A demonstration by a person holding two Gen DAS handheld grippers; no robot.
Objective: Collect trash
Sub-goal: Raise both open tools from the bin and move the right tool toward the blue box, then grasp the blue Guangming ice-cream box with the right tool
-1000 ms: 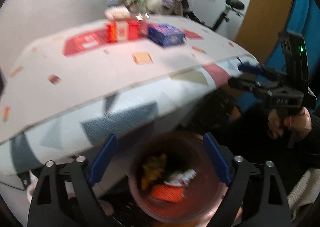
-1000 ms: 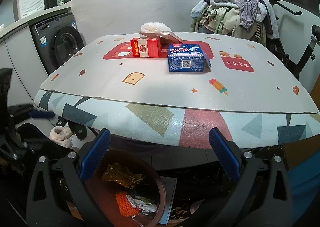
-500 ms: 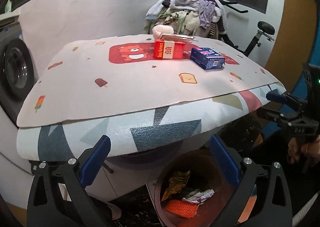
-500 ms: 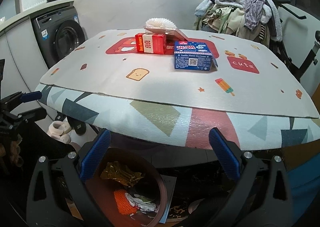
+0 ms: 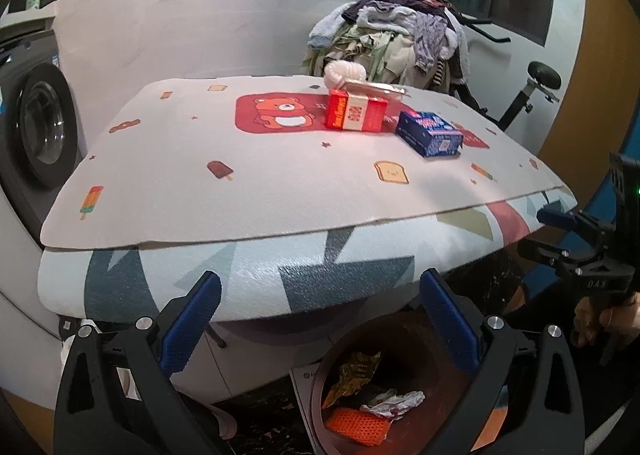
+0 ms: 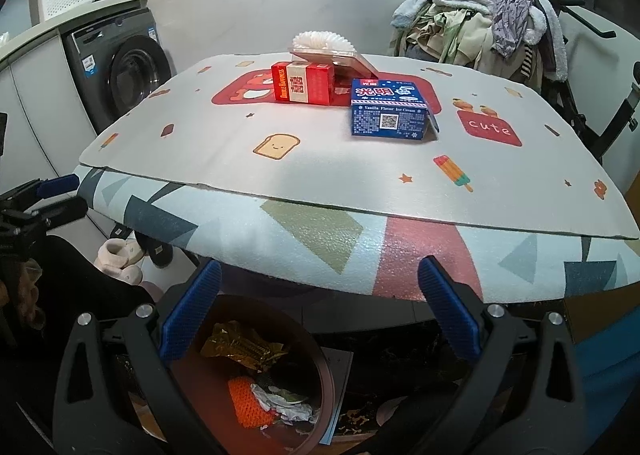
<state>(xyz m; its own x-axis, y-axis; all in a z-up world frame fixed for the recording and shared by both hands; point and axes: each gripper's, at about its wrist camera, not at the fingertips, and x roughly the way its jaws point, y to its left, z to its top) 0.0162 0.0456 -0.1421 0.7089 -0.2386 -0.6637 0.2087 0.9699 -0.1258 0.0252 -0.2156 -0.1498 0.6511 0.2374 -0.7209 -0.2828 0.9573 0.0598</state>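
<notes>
While both tools hang below the table edge, the scene runs near to far like this:

Left gripper (image 5: 320, 319): jaws spread wide, nothing between the blue pads, low in front of the table's overhang.
Right gripper (image 6: 318, 311): likewise spread wide and empty, just above the bin.
Bin (image 6: 326, 379): brown round tub on the floor under the table edge; it holds a gold crinkled wrapper (image 6: 240, 345), an orange mesh piece (image 6: 248, 403) and crumpled white paper (image 6: 286, 403).
Table (image 6: 320, 243): foam cover printed with triangles, with a cartoon mat on top; one red patch reads "cute".
Blue box (image 6: 390, 111): the nearer piece of trash, past the toast print on the mat; side reads "Vanilla Flavor Ice Cream", with a QR code and Chinese characters on the lid. Probably light, thin card that dents if pinched hard; one end flap stands open, so a hold across the two long sides looks safest.
Red box (image 6: 302, 83): just behind and left of the blue one, reading "Double Happiness". Likely a light, stiff carton, best taken across its narrow faces.
Flat pack (image 6: 334, 59): leans on top of the red box; label unreadable.
White pleated paper (image 6: 322, 41): farthest, behind the boxes; looks soft and crushable.
</notes>
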